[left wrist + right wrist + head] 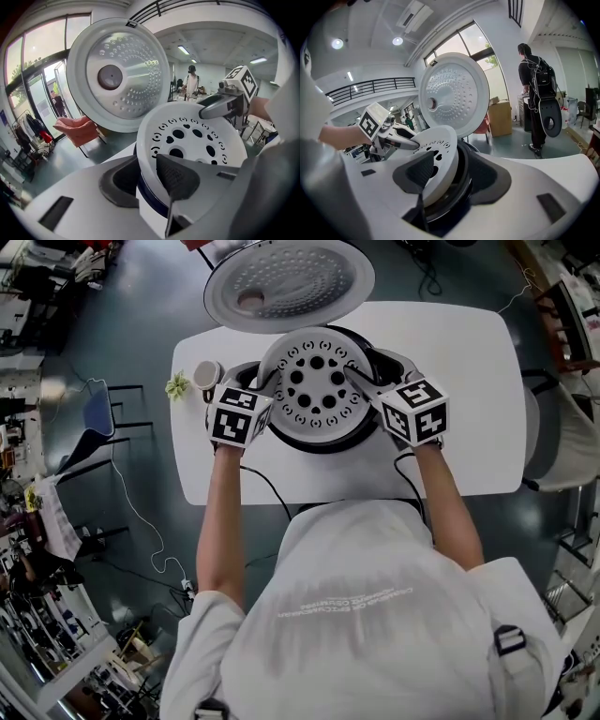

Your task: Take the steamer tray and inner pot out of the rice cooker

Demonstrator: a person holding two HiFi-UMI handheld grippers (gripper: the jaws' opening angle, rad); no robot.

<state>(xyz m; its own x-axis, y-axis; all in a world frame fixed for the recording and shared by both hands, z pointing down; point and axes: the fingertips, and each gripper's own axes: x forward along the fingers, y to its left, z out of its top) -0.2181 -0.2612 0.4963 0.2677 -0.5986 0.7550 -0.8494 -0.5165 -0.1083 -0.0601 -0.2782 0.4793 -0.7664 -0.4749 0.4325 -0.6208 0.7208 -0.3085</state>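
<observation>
White steamer tray, clamped in left tongs

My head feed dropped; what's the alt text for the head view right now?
From above: a white perforated steamer tray at the mouth of an open rice cooker on a white table, with the left claw and right claw at opposite sides of its rim. The lid stands open behind; a small cup sits left of the cooker.
</observation>
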